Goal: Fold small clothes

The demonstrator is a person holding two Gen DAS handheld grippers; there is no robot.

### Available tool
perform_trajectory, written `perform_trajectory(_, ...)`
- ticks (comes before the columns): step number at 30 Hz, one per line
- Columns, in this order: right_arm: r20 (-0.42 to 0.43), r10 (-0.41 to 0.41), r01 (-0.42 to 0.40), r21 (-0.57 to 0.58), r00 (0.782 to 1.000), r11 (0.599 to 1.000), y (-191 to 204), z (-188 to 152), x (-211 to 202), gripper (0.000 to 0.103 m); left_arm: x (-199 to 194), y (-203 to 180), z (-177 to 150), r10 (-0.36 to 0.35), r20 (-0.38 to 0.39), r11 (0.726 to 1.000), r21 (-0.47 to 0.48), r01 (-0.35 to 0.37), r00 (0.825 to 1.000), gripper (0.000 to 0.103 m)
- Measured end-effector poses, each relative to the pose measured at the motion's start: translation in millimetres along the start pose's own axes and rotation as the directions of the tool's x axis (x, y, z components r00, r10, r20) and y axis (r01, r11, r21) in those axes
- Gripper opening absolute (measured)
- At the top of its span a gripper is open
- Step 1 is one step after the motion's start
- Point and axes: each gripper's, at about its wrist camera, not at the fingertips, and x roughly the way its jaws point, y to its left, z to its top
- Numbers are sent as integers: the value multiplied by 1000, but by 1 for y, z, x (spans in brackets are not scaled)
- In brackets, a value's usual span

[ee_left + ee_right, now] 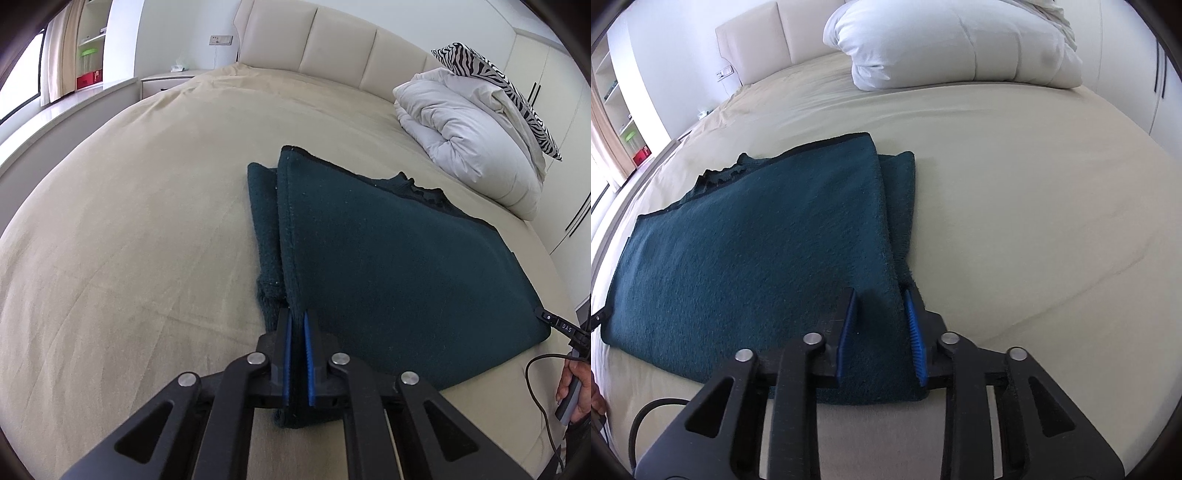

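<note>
A dark teal knitted garment [388, 258] lies folded on the beige bed [129, 240]. My left gripper [297, 317] is shut on the garment's near left corner. In the right wrist view the same garment [757, 251] lies to the left. My right gripper [881, 295] stands partly open around the garment's near right edge, with cloth between the blue pads [915, 325]. The right gripper also shows at the far right of the left wrist view [554, 321], at the garment's other near corner.
A white duvet [469, 136] and a zebra-striped pillow [495, 74] are piled at the bed's head on the right. The padded headboard [332, 40] is behind. A nightstand [166, 81] and shelves stand far left. A cable [535, 387] hangs near the hand.
</note>
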Motion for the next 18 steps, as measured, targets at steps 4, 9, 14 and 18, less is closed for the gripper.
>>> perform_trajectory(4, 3, -10, 10, -8, 1000, 1000, 1, 1, -3, 5, -4, -2, 0, -2, 5, 1000, 9, 2, 1000, 6)
perform_trajectory(9, 20, 17, -18, 32, 1000, 999, -3, 1, -17, 4, -15, -1, 0, -11, 15, 1000, 14, 11, 1000, 6)
perform_trajectory(14, 14, 42, -43, 72, 999, 996, -10, -7, -22, 4, -3, 5, -11, -12, -27, 1000, -2, 12, 1000, 6)
perform_trajectory(18, -18, 58, -55, 114, 998, 992, -21, -19, -6, 4, -6, 7, -16, -16, -22, 1000, 2, 16, 1000, 6)
